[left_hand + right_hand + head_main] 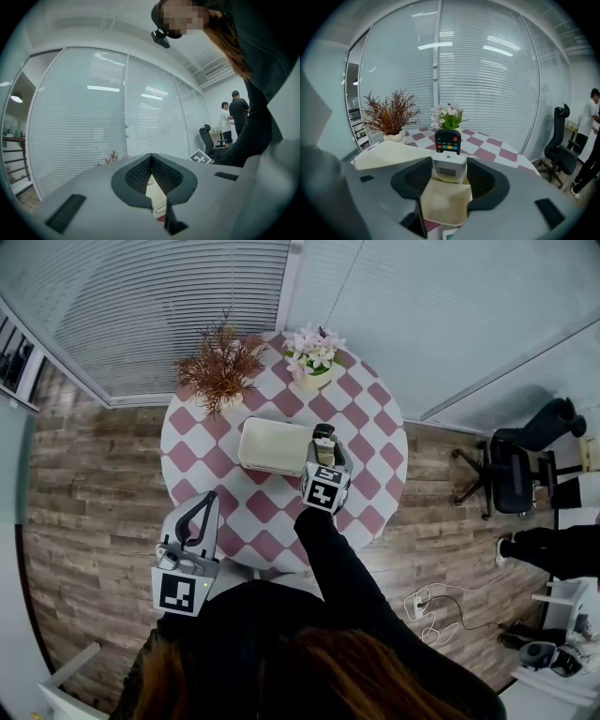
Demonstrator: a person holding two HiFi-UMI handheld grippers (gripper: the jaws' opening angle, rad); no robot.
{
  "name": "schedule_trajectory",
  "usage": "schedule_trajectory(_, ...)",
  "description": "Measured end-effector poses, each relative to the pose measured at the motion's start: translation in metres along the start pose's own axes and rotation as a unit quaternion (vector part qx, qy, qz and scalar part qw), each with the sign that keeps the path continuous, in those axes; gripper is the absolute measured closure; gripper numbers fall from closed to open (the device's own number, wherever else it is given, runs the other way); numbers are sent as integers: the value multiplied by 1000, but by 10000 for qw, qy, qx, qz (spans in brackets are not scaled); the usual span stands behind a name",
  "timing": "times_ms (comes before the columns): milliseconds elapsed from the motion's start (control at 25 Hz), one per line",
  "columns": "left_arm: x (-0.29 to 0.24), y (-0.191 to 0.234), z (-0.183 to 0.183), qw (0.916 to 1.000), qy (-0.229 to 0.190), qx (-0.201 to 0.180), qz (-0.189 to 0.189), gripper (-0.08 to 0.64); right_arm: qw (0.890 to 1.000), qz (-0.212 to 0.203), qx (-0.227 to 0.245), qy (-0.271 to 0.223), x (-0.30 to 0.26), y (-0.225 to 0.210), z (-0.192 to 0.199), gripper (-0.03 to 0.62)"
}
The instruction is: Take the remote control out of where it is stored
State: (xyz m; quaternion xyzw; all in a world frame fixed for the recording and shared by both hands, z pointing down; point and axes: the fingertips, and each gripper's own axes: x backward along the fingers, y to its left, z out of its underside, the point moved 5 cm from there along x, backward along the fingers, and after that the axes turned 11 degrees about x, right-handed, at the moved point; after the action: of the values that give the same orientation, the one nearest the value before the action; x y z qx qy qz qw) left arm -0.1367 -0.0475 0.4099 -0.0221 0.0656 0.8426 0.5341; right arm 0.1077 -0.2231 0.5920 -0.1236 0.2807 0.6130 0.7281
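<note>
Left tongs: clenched tip to tip, nothing between them; lower left of the head view, off the counter's edge.
Right tongs: released, spread to either side of the white remote; centre of the head view, at the cream box's right end.
White remote: upright in a cream pocket, display facing the right gripper view, between the spread jaws.
Black remote: upright just behind the white one, row of coloured buttons showing.
Cream box: lies flat, left of the remotes, mid-counter.
Counter: round, pink-and-white chequered cloth.
Dried plant: reddish, in a white pot, far left of the counter.
Flowers: pale pink, far edge, behind the remotes.
Blinds: shut, across the glass wall behind.
Office chair: black, right of frame, on the wood floor.
</note>
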Motion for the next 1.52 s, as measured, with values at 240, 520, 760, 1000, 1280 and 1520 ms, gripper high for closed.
schedule_trajectory(240, 1, 0, 1, 10000, 46, -15, 10, 554, 9999, -50, 84, -66, 0, 1, 0, 359)
schedule_trajectory(520, 3, -2, 1, 10000, 78, -23, 46, 554, 9997, -168, 61, -153, 6, -1, 1, 360)
schedule_trajectory(760, 2, -4, 1, 9999, 74, -21, 93, 554, 9996, -195, 52, -186, 7, -2, 2, 360)
schedule_trajectory(1000, 3, -2, 1, 9999, 75, -15, 94, 554, 9996, -164, -71, -229, 10, -4, -4, 360)
schedule_trajectory(1280, 2, -3, 2, 9999, 64, 5, 115, 554, 9994, -150, -107, -282, 17, -7, -5, 360)
schedule_trajectory(1520, 1, -6, 1, 9999, 57, 8, 153, 554, 9990, -159, -83, -420, 23, -7, -9, 361)
